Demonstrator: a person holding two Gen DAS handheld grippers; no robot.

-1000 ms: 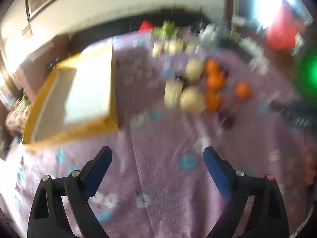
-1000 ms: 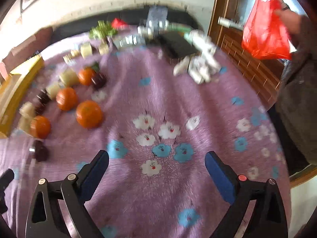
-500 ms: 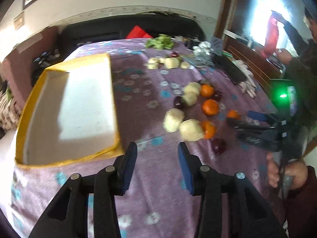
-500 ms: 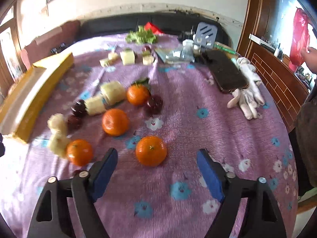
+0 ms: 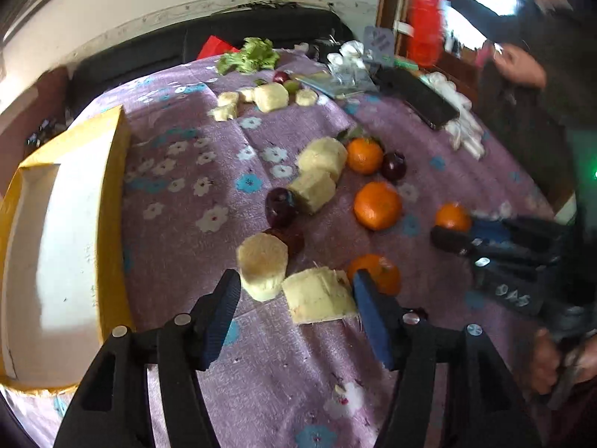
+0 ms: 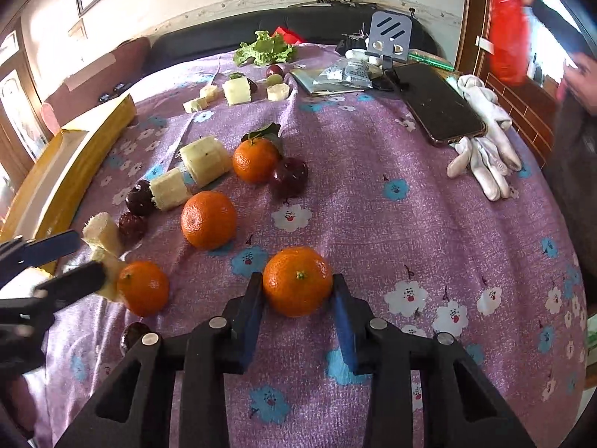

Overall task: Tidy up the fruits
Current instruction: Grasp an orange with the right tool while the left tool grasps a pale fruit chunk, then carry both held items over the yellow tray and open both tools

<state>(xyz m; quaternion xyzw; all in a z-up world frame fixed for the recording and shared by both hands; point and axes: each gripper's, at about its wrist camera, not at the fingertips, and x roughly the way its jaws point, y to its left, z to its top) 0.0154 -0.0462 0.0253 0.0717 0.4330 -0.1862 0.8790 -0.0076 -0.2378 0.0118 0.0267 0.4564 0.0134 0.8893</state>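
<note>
right gripper (image 6: pixel 297 291) is closing around a tangerine (image 6: pixel 297 285), left gripper (image 5: pixel 293 295) opening over a sugarcane chunk (image 5: pixel 317 295), with another tangerine (image 5: pixel 375 272) and a dark plum (image 5: pixel 280 205) crowding close by.

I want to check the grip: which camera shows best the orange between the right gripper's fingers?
The right wrist view: the orange fills the closing right gripper. The left wrist view shows it small, partly hidden.

Blurred person (image 5: pixel 522 63) and red bag (image 5: pixel 423 22) at right edge; yellow box (image 5: pixel 56 246) cut off left.
</note>
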